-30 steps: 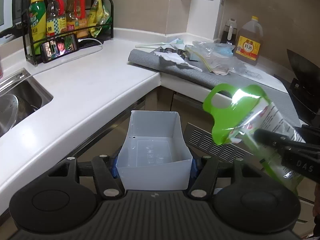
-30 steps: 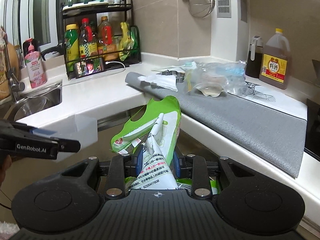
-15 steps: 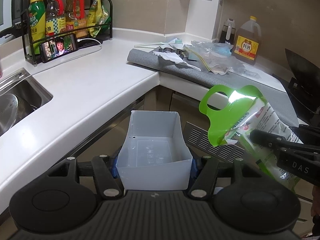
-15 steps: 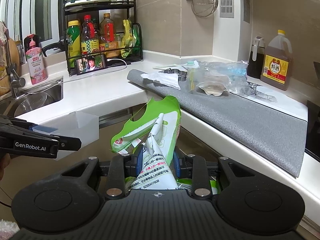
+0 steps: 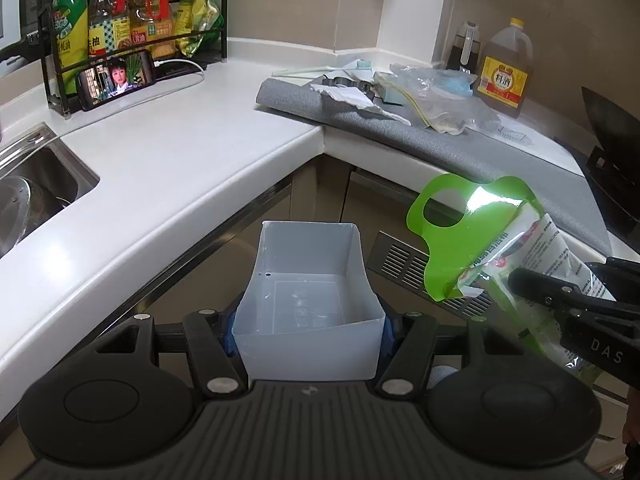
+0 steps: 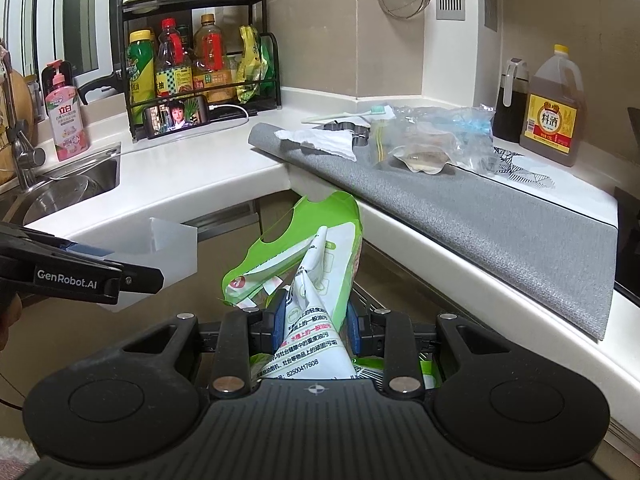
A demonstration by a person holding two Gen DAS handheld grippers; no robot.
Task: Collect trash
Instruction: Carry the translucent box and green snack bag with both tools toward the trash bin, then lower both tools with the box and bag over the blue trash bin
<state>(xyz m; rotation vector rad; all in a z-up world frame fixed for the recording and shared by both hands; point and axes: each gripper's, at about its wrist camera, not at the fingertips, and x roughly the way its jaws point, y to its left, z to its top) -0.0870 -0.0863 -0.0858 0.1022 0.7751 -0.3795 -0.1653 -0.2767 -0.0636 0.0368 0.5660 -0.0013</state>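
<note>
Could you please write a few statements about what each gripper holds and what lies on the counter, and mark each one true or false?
1. The left gripper holds a white plastic box between its jaws. True.
2. The white plastic box is full of trash. False: nothing can be seen inside it.
3. The right gripper is shut on a green and white package. True.
4. The green and white package lies on the grey mat. False: it is held in the air in front of the counter edge.
5. A phone with a lit screen leans against the bottle rack. True.
6. The grey mat is bare. False: clear plastic bags and crumpled white paper lie on it.
</note>
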